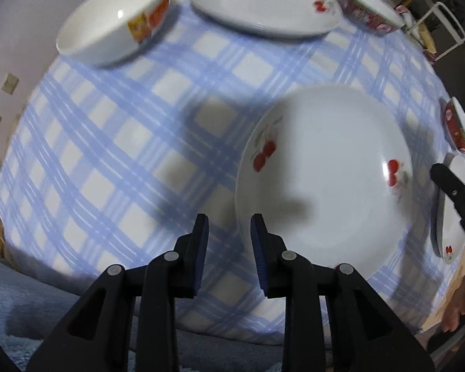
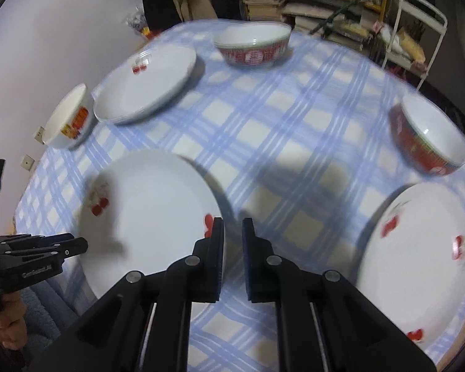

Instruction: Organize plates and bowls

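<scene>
Three white cherry-print plates and three bowls sit apart, upright, on the checked cloth.

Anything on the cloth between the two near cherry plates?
No: right wrist view shows only bare checked tablecloth between the left plate and right plate.

Nothing readable anywhere, honestly. Blurry pale marks on the red band of the red-and-white ceramic bowl, maybe characters, too smeared to make out. Same with tiny embossed lettering on the black plastic left gripper, just mush
</scene>
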### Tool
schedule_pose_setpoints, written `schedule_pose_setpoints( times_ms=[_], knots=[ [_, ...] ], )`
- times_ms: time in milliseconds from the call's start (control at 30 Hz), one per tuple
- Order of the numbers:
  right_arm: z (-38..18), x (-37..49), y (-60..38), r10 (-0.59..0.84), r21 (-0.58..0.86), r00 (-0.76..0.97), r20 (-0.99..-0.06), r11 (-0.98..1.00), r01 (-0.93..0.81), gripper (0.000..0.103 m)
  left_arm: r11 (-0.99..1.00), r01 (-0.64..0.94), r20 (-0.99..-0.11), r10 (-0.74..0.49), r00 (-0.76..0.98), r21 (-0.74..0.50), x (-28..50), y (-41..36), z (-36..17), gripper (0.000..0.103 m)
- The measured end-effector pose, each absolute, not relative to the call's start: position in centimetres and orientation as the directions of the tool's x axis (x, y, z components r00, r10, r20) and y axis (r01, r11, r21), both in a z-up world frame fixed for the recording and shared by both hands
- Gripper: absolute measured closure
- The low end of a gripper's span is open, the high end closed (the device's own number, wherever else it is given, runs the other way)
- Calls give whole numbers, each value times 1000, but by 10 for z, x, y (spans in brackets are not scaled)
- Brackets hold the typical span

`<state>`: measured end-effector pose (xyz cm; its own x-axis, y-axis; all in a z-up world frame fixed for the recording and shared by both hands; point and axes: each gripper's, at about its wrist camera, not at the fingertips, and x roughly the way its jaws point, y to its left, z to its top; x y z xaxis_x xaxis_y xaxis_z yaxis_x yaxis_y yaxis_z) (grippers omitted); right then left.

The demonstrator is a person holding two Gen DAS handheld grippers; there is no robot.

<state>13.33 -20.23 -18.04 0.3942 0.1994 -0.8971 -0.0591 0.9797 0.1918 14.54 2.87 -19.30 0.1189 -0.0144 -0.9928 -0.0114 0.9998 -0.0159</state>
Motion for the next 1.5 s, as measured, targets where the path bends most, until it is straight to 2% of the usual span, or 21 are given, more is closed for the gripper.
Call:
schedule_pose_setpoints(
  times_ms=[100, 200, 267, 300, 367, 400, 467, 567, 667, 1000, 1233, 1500],
  knots=[
    [-161, 134, -213, 190, 189, 413, -891, 981, -45, 87, 1000, 8, -988, -13, 153, -12, 146, 24, -179, 69],
    [-141, 133, -227, 172, 179, 436, -883, 984, -25, 71, 999, 29, -981, -26, 193, -21, 146, 16, -161, 61],
    [-127, 131, -236, 157, 165, 456, -876, 986, -23, 49, 999, 36, -978, -34, 207, -27, 145, 8, -150, 59],
    [-119, 130, -242, 147, 157, 468, -872, 987, -18, 44, 999, 39, -977, -42, 210, -34, 143, 5, -146, 58],
    [-106, 127, -254, 126, 142, 500, -857, 990, -5, 23, 998, 55, -973, -54, 225, -42, 139, -7, -136, 52],
    [-98, 124, -262, 109, 131, 519, -848, 991, 6, 18, 997, 69, -970, -52, 237, -37, 136, -13, -130, 51],
    [-90, 119, -274, 110, 136, 536, -837, 991, 9, 3, 994, 105, -960, -40, 276, -11, 127, -33, -117, 40],
    [-79, 111, -296, 134, 165, 558, -819, 986, 5, 0, 988, 156, -940, -41, 339, 13, 121, -56, -98, 28],
    [-72, 103, -318, 125, 178, 572, -811, 983, 37, 0, 982, 188, -934, -69, 351, -2, 119, -77, -89, 25],
    [-62, 63, -400, 78, 247, 630, -772, 951, 185, 0, 951, 309, -922, -142, 360, -26, 119, -141, -84, 25],
    [-87, 46, -439, 31, 221, 581, -813, 940, 260, 0, 931, 364, -893, -187, 409, -28, 118, -183, -78, 25],
    [-124, 46, -456, 18, 194, 505, -863, 935, 297, 0, 917, 395, -895, -220, 387, -54, 126, -218, -101, 25]
  ],
)
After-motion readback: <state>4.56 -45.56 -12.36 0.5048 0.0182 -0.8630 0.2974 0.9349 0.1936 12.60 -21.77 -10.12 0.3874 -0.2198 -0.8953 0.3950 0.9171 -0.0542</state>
